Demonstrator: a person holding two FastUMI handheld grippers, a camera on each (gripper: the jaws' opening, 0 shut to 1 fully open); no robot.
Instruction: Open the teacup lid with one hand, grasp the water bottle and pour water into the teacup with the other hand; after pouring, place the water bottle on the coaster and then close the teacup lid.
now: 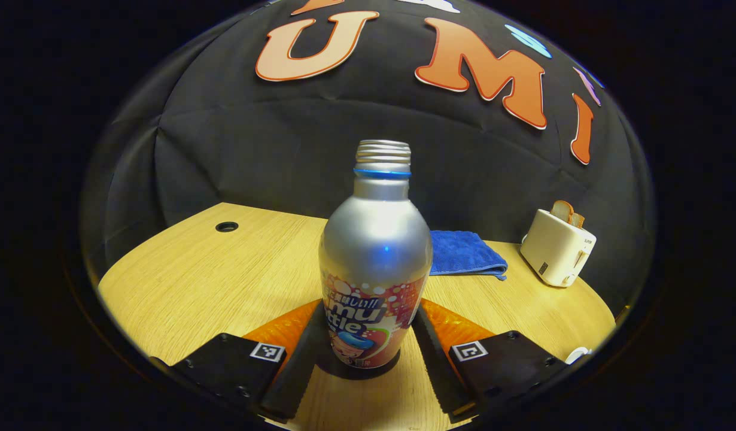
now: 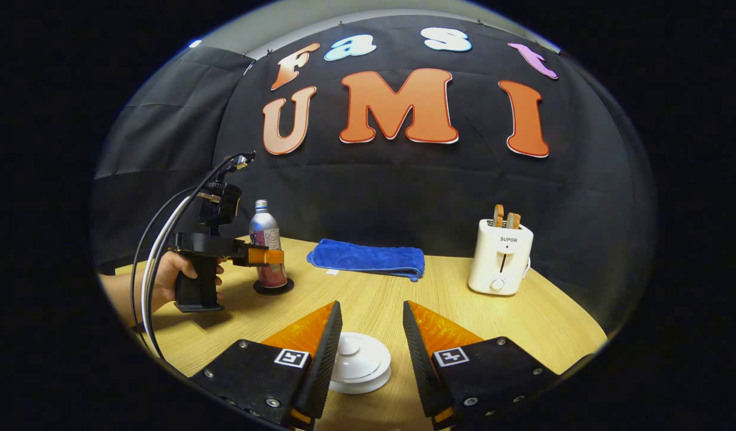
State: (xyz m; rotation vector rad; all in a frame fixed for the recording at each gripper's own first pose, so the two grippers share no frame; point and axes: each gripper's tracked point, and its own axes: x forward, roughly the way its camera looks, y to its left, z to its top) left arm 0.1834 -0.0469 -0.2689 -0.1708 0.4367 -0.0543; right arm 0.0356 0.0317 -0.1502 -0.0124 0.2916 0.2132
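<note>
The water bottle (image 1: 375, 263) stands uncapped on its coaster (image 1: 359, 366) near the left edge of the surface (image 1: 194, 281). If the left tongs (image 1: 368, 353) move sideways, a finger could tip it. They are spread around the bottle, probably not touching. The right tongs (image 2: 368, 353) are spread beside the teacup lid (image 2: 359, 362), near the front edge, holding nothing.
</note>
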